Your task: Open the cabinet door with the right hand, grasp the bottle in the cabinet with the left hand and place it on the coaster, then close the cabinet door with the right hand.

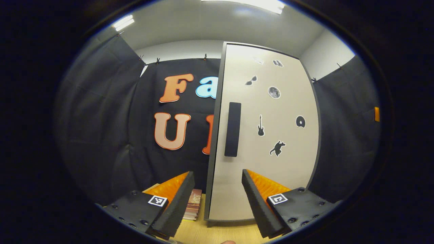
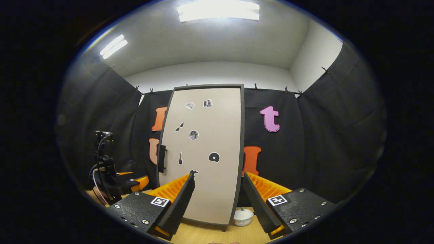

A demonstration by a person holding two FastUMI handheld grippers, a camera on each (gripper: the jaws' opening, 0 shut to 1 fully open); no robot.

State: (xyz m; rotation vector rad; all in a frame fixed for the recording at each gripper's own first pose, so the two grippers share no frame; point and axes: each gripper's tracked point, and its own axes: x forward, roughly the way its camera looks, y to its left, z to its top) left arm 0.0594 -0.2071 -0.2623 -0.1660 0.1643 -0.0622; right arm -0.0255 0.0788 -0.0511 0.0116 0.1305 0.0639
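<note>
The cabinet (image 1: 271,162) is a tall beige box with dark edges and small black stickers, standing on the wooden table with its door shut, so its inside is hidden. A dark vertical handle (image 1: 232,129) sits near the door's left edge. My left gripper (image 1: 217,173) is open just in front of the door's lower left corner, below the handle, holding nothing. In the right gripper view the cabinet (image 2: 213,189) stands straight ahead and farther off, its handle (image 2: 162,158) at the left edge. My right gripper (image 2: 218,176) is open and holds nothing. The left gripper (image 2: 117,183) shows at the far left.
A stack of books (image 1: 194,205) lies on the table (image 1: 217,234) left of the cabinet's base. A small white lidded pot (image 2: 243,216) sits at the cabinet's lower right corner. Black cloth walls close in the booth on all sides.
</note>
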